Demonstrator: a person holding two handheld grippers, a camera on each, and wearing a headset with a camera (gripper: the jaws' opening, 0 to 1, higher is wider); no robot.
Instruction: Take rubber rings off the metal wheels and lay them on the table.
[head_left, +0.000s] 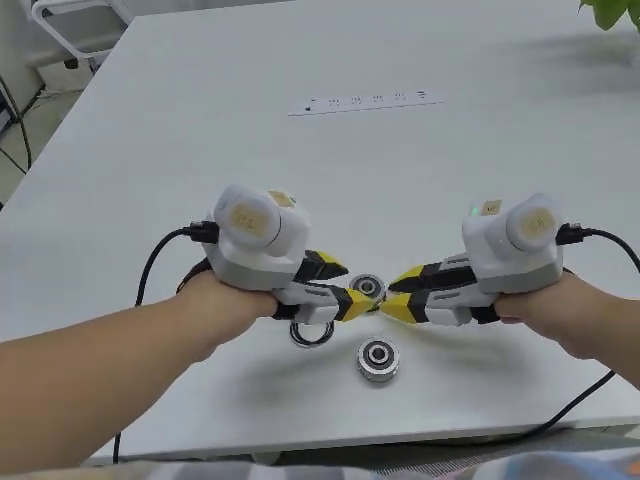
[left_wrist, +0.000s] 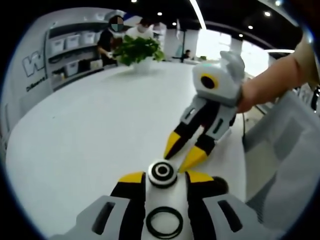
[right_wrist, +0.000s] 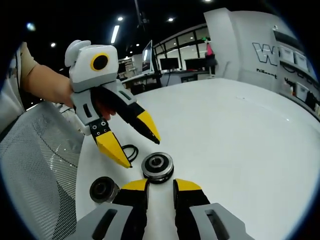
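- My left gripper (head_left: 352, 286) and right gripper (head_left: 392, 296) are held level, tips nose-to-nose at a wheel (head_left: 367, 287).
- Both jaw pairs sit beside it; can't tell which clamps.

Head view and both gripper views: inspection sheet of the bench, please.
Surface: white table, level.
Job's things: one wheel between the two sets of jaw tips; second wheel and loose rubber ring on table.
Clutter: power strip, far side.
Grippers: left hand-held gripper and right hand-held gripper meet tip to tip; grip unclear.
Cables: left cable, right cable, both black.
Surroundings: plant, shelves, people behind.
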